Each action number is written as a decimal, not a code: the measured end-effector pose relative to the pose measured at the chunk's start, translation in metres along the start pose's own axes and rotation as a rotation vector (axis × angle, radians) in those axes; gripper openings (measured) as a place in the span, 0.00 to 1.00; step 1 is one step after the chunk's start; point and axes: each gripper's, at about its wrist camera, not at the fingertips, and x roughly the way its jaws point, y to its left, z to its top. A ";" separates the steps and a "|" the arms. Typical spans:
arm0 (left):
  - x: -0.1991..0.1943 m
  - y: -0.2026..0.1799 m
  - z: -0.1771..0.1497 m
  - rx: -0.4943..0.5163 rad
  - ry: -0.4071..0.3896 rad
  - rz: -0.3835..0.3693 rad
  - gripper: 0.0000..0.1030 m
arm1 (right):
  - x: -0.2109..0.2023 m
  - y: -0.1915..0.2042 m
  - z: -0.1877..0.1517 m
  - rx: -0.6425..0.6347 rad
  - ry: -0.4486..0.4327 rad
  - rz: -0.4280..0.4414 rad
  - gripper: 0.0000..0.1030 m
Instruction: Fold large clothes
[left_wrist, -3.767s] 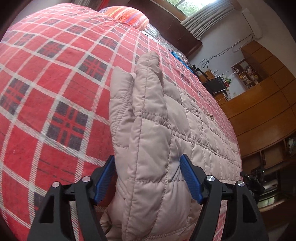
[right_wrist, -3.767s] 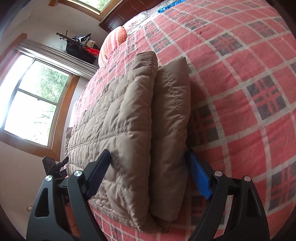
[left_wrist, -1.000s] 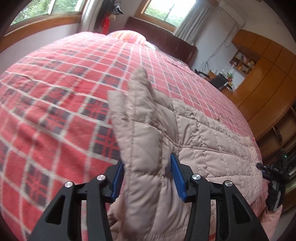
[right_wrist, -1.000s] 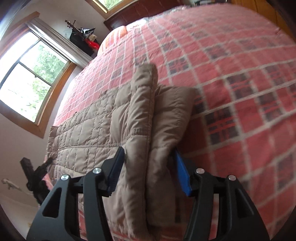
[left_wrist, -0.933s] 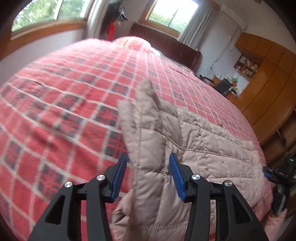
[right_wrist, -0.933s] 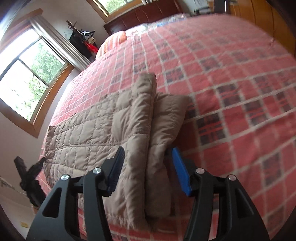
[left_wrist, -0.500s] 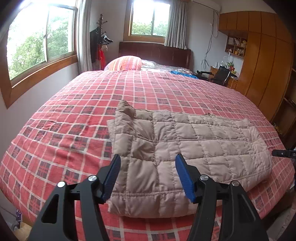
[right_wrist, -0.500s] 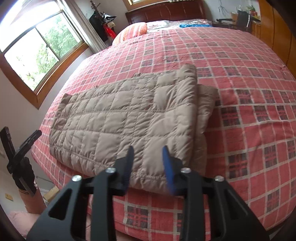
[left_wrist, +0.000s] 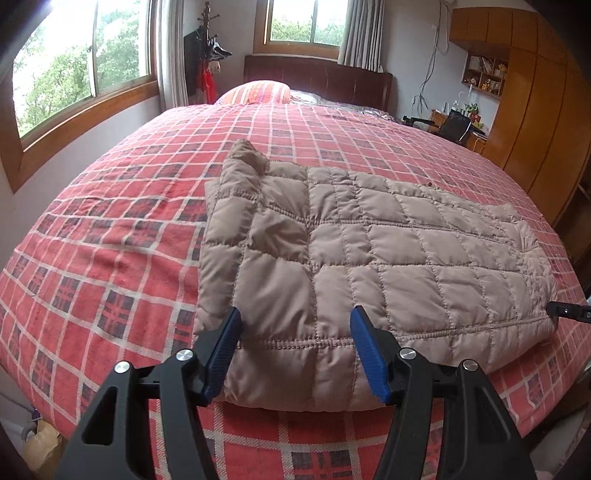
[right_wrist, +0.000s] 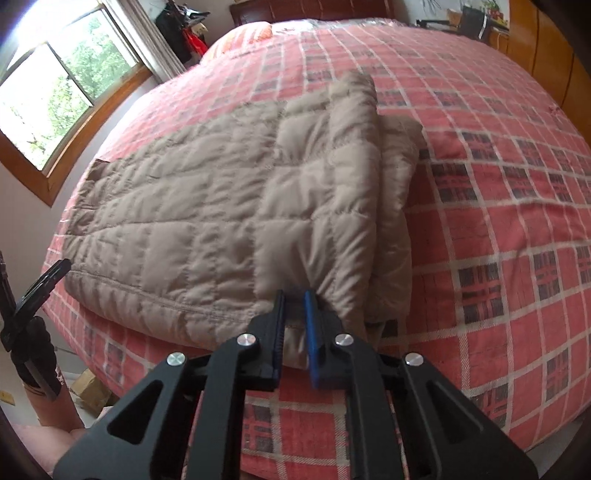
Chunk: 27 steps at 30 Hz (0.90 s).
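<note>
**Quilted jacket folded on the plaid bed**

From the left wrist, the beige quilted jacket (left_wrist: 354, 254) is seen lying folded near the front edge of the red plaid bedspread (left_wrist: 122, 236). The left gripper (left_wrist: 295, 350) is held wide apart over the jacket's near hem, with nothing gripped.

From the right wrist, the right gripper (right_wrist: 294, 325) is seen almost closed, a fold of the jacket (right_wrist: 229, 206) pinched between its fingers.

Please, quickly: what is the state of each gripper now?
Left gripper: open, holding nothing, over the quilted jacket.
Right gripper: shut on the jacket's near edge.
</note>
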 end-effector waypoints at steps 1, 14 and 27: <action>0.005 0.002 -0.002 -0.005 0.011 0.003 0.60 | 0.009 -0.003 -0.001 0.006 0.019 0.006 0.08; 0.012 0.008 -0.006 -0.003 0.019 -0.009 0.61 | 0.010 0.006 0.007 0.008 0.043 -0.013 0.12; 0.010 0.062 0.037 -0.110 0.096 -0.081 0.65 | 0.005 0.075 0.043 -0.075 0.115 0.056 0.12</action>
